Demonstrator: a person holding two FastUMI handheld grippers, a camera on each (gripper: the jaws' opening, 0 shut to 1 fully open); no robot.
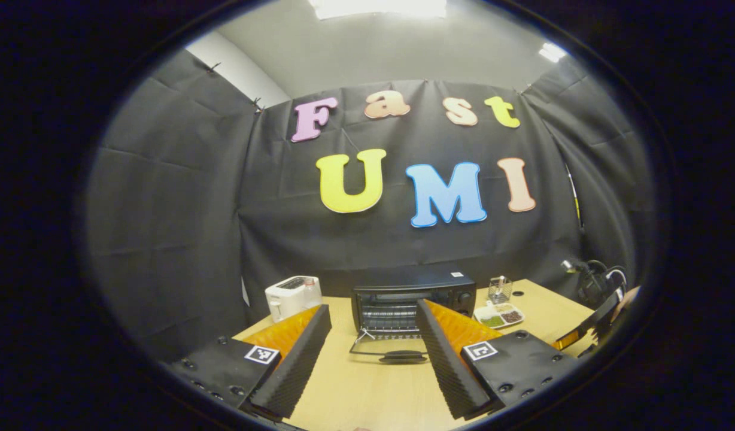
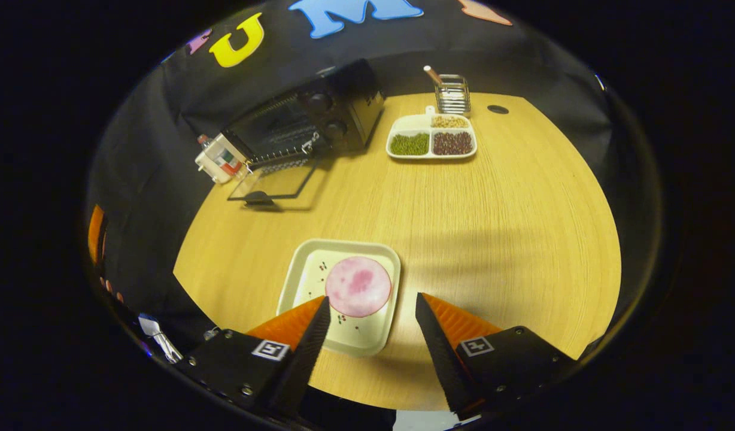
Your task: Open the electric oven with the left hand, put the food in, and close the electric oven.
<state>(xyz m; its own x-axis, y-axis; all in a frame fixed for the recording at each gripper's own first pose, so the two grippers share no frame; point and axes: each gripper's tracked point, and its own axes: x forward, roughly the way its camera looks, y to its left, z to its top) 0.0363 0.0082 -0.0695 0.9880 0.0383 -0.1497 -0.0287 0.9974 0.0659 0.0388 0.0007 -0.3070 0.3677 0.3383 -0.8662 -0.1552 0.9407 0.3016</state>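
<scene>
Two grippers are at work over a pale wooden table [image 2: 493,227], and both stand spread with nothing between their fingers. In the left gripper view, the left gripper [image 1: 373,314] points straight at the electric oven [image 1: 412,299], a black box standing at the far side of the table against the cloth wall; the oven's glass door [image 1: 388,352] is dropped open and lies flat on the table in front of it, its dark handle toward the camera, framed in the gap between the fingers and apart from both. A white toaster [image 1: 291,295] stands to the oven's left, and a divided dish [image 1: 498,315] with a small wire holder [image 1: 499,289] behind it sits to its right. In the right gripper view, the right gripper [image 2: 372,311] hangs above the near side of the table, over a pale square tray [image 2: 310,275] that holds the food [image 2: 358,286], a round pink slice. The left finger overlaps the tray's near corner in the picture, and the slice lies just ahead of the gap, closer to that finger; whether anything touches cannot be told. From here the oven sits well apart at the far left, door down.
</scene>
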